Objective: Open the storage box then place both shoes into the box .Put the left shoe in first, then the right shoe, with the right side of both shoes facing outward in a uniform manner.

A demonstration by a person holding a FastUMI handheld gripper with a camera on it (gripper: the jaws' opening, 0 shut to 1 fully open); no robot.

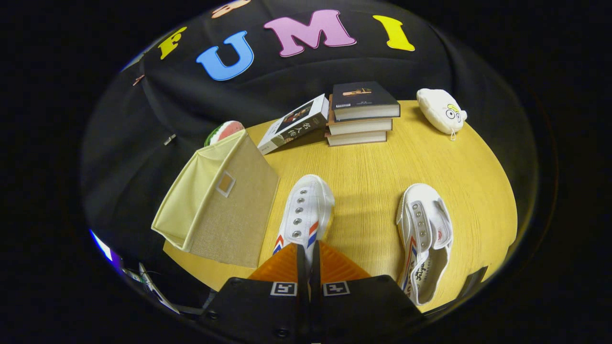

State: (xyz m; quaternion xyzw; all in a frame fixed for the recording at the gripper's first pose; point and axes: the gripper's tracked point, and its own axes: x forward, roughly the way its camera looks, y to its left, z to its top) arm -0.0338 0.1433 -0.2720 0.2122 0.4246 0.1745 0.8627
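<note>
One round wooden table [373,191] carries everything. One fabric box [215,210], woven tan front and pale lining, sits open at its near left edge. Four books [361,114] lie beyond the box: three stacked, one leaning. Two white canvas shoes: one [306,212] beside the box, pinched at the heel by the gripper [309,255], one [425,236] further right. One plush pouch [441,112] lies right of the books.

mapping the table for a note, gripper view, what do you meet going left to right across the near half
box → shoe held at the heel by the shut tool → second shoe lying apart on the table
</note>
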